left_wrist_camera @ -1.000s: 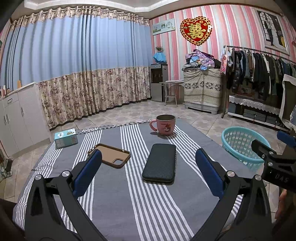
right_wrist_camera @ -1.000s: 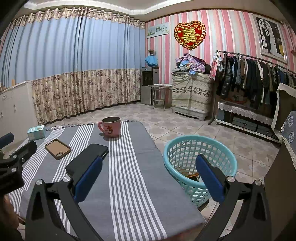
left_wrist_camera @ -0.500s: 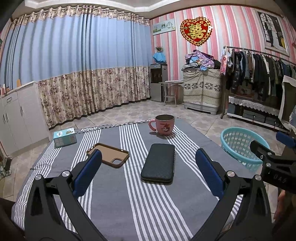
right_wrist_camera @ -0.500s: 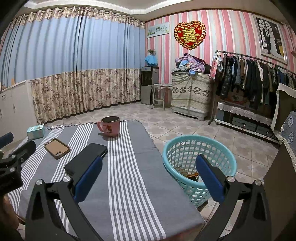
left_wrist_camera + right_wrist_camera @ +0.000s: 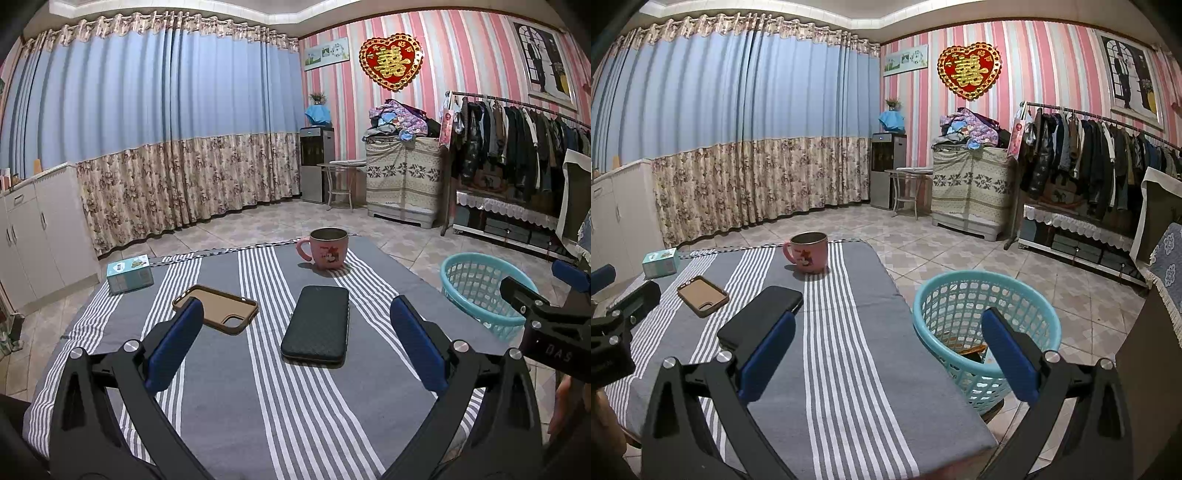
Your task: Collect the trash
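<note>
Gaping wide, the left gripper [image 5: 295,343] holds nothing; its blue pads [image 5: 173,349] flank a black phone [image 5: 317,324] lying flat on the striped tablecloth [image 5: 258,406], the pads above the cloth and not touching the phone. Right gripper [image 5: 886,350] likewise spread and empty, its left pad over the near end of the black phone, its right pad in front of the teal basket [image 5: 982,295].

Basket stands on the tiled floor just beside the table's right edge. Inside it, low down, orange and brown scraps of trash [image 5: 967,347] show through the mesh; what they are cannot be told.

On the cloth, outward from the phone: a brown phone case [image 5: 216,308] to its left, hollow side up, apart from the phone. Beyond, a pink mug [image 5: 327,249] near the far edge, upright, handle to the left. At the far left corner, a small teal box [image 5: 129,273].

From the left wrist view the right gripper's frame pokes in at the right edge, in front of the basket.

Behind: blue curtain [image 5: 147,92] with floral lower band, pink striped wall carrying a red heart ornament [image 5: 391,61], clothes rack [image 5: 517,140] on the right.
</note>
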Available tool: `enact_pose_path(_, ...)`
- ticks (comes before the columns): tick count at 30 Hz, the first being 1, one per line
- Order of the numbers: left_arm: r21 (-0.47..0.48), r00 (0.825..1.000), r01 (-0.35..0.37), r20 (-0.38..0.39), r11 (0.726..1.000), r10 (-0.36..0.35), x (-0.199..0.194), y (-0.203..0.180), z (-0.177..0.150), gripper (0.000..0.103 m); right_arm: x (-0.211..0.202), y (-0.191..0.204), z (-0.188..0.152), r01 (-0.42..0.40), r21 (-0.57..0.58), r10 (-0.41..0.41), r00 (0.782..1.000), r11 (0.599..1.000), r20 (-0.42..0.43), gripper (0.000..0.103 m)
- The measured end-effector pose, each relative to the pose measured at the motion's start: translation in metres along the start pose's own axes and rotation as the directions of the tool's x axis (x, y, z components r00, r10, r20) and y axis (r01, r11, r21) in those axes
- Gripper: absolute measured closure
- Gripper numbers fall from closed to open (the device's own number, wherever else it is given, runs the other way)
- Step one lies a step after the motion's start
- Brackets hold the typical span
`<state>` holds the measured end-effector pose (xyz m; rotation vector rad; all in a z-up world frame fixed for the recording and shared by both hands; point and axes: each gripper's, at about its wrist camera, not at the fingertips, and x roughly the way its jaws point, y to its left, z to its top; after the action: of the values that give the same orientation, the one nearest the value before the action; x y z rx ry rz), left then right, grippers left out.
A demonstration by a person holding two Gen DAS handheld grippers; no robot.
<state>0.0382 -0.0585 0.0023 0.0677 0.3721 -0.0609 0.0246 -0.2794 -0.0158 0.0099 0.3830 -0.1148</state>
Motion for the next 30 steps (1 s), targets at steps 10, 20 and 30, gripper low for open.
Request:
enact_pose_path(10,-0.005,1.000,0.003,0.000,1.000,-0.003,-0.0006,0.0004,-0.0016,0.005,-0.0005,-0.0007,0.0003,0.001,-0.002,-0.001,1.000,1.000,0.001,0.004)
enact_pose_path(20,-0.005,1.000,0.000,0.004,1.000,0.000,-0.0020,-0.0004,-0.0026,0.005,-0.0004,-0.0004,0.0003,0.000,-0.001,0.000,1.000,1.000,0.002,0.004)
enact_pose_path(30,-0.004,1.000,0.002,0.002,1.000,-0.002,-0.0028,-0.0024,-0.0017,0.005,0.0000,-0.0034,0.0011,0.000,-0.004,0.000,1.000,1.000,0.002,0.004)
